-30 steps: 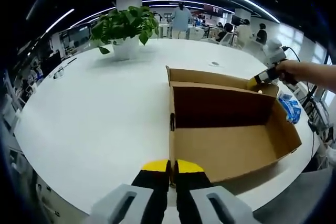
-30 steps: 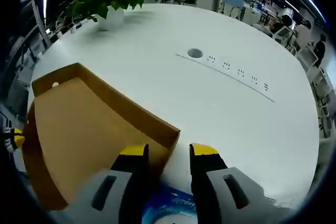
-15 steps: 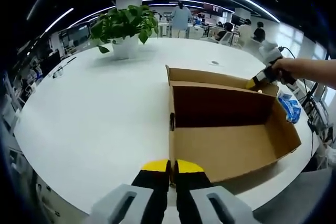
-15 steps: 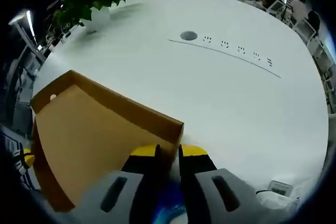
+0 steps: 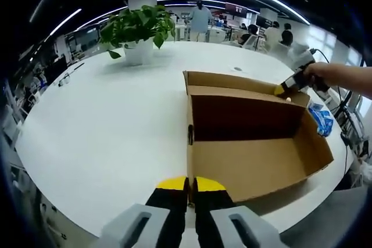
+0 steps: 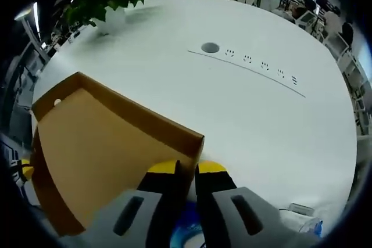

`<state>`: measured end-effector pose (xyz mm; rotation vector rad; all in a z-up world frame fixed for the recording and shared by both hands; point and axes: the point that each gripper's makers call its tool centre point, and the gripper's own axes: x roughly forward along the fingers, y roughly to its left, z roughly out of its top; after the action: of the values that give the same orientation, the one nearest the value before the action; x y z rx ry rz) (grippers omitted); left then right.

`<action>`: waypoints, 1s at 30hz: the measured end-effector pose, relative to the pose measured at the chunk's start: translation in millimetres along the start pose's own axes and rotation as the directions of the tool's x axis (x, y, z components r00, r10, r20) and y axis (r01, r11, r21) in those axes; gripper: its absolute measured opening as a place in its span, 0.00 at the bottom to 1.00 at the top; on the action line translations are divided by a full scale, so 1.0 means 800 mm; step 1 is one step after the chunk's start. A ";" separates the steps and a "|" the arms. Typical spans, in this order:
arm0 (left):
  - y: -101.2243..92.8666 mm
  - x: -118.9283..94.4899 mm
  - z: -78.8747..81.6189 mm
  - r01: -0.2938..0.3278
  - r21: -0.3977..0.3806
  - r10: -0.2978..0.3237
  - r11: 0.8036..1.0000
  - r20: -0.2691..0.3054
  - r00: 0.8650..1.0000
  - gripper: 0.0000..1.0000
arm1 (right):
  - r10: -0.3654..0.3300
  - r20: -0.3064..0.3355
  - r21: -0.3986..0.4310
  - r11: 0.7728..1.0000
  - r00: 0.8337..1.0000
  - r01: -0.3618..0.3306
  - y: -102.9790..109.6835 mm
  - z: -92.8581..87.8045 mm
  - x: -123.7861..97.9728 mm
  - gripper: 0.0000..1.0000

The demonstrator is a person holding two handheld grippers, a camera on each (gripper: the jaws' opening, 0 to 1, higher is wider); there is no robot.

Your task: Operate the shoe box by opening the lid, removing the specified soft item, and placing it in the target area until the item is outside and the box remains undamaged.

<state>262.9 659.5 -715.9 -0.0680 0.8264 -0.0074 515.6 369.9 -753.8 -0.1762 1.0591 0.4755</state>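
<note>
In the left gripper view, the left gripper (image 5: 190, 182) pinches the shoe box (image 5: 250, 161) wall. The right gripper (image 6: 186, 168) clamps the raised lid (image 6: 99, 143). A blue packet (image 5: 321, 118) lies beside the box; farther off stands a potted plant (image 5: 138, 30).

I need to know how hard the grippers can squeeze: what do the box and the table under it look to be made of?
The box looks like plain brown cardboard, matte, with thin walls and folded edges, so likely easy to crush. The table has a smooth white top with a faint sheen, perhaps laminate or painted board; the pictures leave that open.
</note>
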 end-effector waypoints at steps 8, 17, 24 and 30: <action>0.000 0.001 0.001 0.000 0.004 0.000 1.000 -0.001 1.000 0.02 | -0.008 0.037 0.008 1.000 0.999 0.008 -0.002 0.009 -0.017 0.07; -0.003 -0.001 0.000 -0.001 0.006 0.001 1.000 0.001 1.000 0.02 | -0.011 0.084 0.017 1.000 0.996 0.010 -0.003 0.021 -0.039 0.06; -0.002 0.000 0.001 -0.002 0.009 0.002 1.000 -0.002 1.000 0.02 | -0.017 0.128 0.042 0.999 0.992 0.011 -0.001 0.030 -0.055 0.06; -0.001 0.002 0.000 -0.003 0.013 0.003 1.000 -0.005 1.000 0.02 | -0.025 0.165 0.038 0.999 0.986 0.019 0.001 0.038 -0.067 0.05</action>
<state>263.9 658.8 -716.7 -0.0548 0.8315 -0.0103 517.6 366.1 -692.3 -0.1143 0.9016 0.4430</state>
